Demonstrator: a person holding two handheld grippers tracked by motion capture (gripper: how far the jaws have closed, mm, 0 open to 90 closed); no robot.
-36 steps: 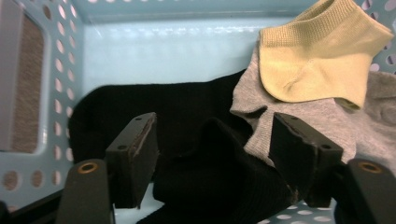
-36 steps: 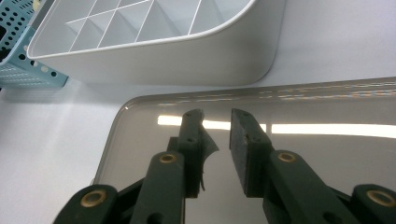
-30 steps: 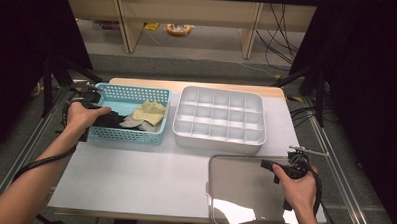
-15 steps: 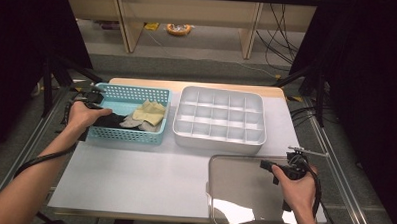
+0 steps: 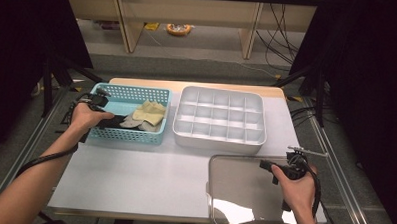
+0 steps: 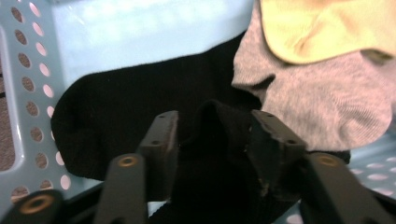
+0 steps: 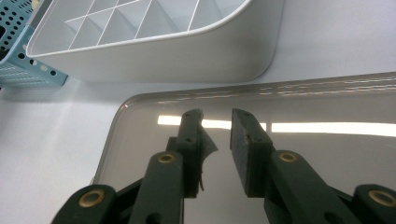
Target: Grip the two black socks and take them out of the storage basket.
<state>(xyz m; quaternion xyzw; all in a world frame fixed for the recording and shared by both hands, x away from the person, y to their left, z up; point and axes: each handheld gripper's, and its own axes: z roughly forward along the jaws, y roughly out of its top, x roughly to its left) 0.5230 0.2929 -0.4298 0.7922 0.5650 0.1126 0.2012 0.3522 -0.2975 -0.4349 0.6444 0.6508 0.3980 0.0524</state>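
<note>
Black sock bunches between the closing left gripper (hand reaching into basket).

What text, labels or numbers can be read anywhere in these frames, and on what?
None: no word, label, brand or number is readable on any surface.
Blue basket: plain perforated walls, no print.
White divided tray: blank.
Clear lid: glare, no marking.
Black sock, grey sock, yellow sock: no tags or logos.
Orange thing on the floor: too small to tell.

The left gripper has just closed, seemingly pinching the black sock.
</note>
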